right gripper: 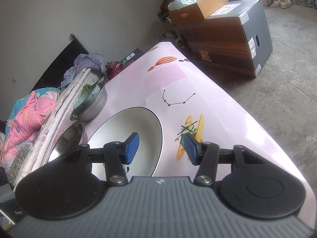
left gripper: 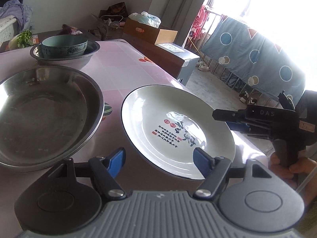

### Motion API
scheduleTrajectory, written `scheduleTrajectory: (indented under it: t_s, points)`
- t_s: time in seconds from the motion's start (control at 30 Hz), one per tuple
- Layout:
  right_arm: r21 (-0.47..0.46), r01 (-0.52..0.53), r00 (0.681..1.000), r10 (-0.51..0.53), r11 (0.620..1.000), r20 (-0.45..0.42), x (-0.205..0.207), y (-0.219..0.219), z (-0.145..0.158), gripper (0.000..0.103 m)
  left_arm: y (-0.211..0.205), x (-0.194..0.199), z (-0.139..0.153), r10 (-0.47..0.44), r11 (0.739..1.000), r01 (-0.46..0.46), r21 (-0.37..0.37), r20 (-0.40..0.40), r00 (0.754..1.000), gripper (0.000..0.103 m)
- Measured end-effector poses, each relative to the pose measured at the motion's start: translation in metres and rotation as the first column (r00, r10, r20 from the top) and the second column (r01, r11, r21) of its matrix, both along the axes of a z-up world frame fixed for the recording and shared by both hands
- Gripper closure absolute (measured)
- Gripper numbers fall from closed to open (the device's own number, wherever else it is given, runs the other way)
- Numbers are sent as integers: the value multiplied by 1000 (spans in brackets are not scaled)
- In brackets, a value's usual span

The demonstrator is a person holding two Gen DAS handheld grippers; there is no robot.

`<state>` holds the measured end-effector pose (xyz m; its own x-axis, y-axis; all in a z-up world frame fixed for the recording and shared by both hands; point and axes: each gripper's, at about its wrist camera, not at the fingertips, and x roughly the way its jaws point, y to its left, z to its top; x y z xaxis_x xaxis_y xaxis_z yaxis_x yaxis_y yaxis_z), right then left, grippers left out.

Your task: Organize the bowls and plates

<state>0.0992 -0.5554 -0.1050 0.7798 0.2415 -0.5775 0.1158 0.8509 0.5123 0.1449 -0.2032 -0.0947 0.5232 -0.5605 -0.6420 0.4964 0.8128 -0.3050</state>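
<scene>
A white plate (left gripper: 178,127) with black calligraphy lies on the pink table, right of a wide steel basin (left gripper: 45,115). At the back a teal bowl (left gripper: 64,45) sits inside a smaller steel bowl (left gripper: 65,56). My left gripper (left gripper: 159,158) is open and straddles the plate's near rim, one pad over the plate, one over the table. My right gripper (right gripper: 161,148) is open across the opposite rim of the plate (right gripper: 126,127), its pads not pressing. In the left wrist view the right gripper (left gripper: 223,120) shows side-on, held by a hand (left gripper: 283,164).
The pink patterned tablecloth (right gripper: 178,83) ends at an edge on the right, with bare concrete floor beyond. Cardboard boxes (right gripper: 227,39) stand past the far corner. Bedding (right gripper: 29,115) lies along the table's left side. A blue blanket hangs on a rack (left gripper: 257,59).
</scene>
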Motion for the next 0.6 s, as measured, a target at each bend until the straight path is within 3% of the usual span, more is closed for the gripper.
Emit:
scheduleTrajectory:
  t_s: [0.13,0.2,0.4,0.6]
  points:
    - [-32,-43,999,43,999,-14,19,10,-9,72,-6,5,-3,12,1000,-12,26,9,1000,43]
    - [-44,-58,998,57,997,-16,25,14,-9,82,-9,7,-3,17,999,-18,46,16,1000,54]
    - [-59,-78,997,77,995,-23,33,22,-10,84,-10,6,0,60,994,-62,87,26,998,70]
    - [-44,-77,996,75,996,-45,17,27,-8,84,-7,-3,6,38,991,-37,131,-6,999,71]
